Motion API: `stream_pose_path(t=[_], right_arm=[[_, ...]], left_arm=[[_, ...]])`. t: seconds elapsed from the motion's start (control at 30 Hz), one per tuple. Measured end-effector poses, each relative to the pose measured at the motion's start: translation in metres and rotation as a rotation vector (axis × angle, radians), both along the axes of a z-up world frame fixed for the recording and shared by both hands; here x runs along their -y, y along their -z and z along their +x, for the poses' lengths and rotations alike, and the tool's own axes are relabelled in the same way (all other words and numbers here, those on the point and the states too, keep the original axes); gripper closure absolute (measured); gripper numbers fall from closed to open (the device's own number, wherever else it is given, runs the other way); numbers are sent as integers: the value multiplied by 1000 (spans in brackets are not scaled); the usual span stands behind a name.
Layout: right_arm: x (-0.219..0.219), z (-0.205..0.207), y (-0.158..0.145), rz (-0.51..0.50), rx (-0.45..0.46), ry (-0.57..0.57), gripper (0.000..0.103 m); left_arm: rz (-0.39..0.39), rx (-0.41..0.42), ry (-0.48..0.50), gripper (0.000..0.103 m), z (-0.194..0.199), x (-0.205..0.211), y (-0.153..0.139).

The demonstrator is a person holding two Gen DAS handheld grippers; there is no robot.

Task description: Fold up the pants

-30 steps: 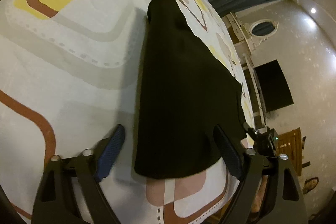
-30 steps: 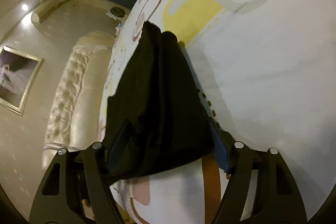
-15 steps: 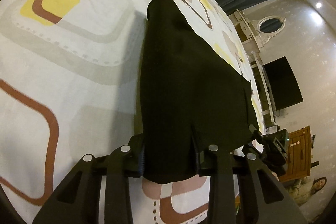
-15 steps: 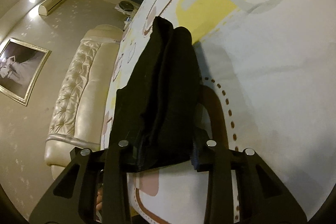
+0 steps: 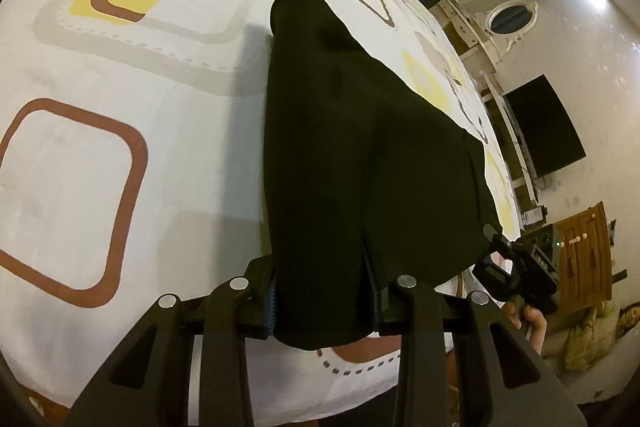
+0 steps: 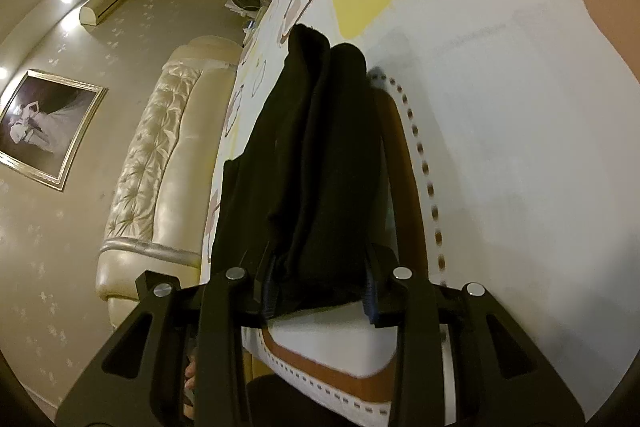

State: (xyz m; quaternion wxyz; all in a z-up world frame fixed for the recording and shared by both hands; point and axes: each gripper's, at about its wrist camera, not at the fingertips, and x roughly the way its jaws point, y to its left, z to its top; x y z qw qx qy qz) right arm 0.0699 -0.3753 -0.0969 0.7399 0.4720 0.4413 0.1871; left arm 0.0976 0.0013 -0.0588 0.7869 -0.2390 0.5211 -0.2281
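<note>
Black pants (image 5: 352, 131) lie lengthwise on a patterned bedspread (image 5: 120, 75), narrowing toward the far end. My left gripper (image 5: 325, 301) is shut on the near hem, with the cloth bunched between its blue-padded fingers (image 5: 272, 301). In the right wrist view the same pants (image 6: 316, 155) stand raised in thick folds, and my right gripper (image 6: 320, 297) is shut on their near end. The other gripper, held in a hand, shows at the right edge of the left wrist view beside the pants' corner. The near end is lifted off the bedspread (image 6: 520, 107).
A padded cream headboard (image 6: 160, 163) and a framed picture (image 6: 44, 127) stand left of the bed. A dark screen (image 5: 548, 127), a white cabinet with an oval mirror (image 5: 508, 19) and a wooden cabinet (image 5: 588, 255) line the far wall. The bed's near edge runs just below both grippers.
Both grippers went from open, astride the pants' near end, to shut on the cloth. Since then they have raised the gathered end slightly and drawn it along the bed.
</note>
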Motion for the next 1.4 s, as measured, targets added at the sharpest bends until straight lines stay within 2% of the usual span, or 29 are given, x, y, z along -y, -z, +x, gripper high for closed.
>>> stream_pose_path(t=[0.33,1.17,1.27,1.4], right_arm=[[4,-9,22,34,-12,8,71],[5,-8,22,46,-6,10,71],[8,-9,24,56,-6,12,70],[13,-9,29,95,-12,25,69]], left_arm=[[-6,24,5,67,-3,-4,7],[-26,22,4,65,-6,-5,9],[-26,19,8,60,-5,-6,10],[-9,35,8,46,-5,-7,10]])
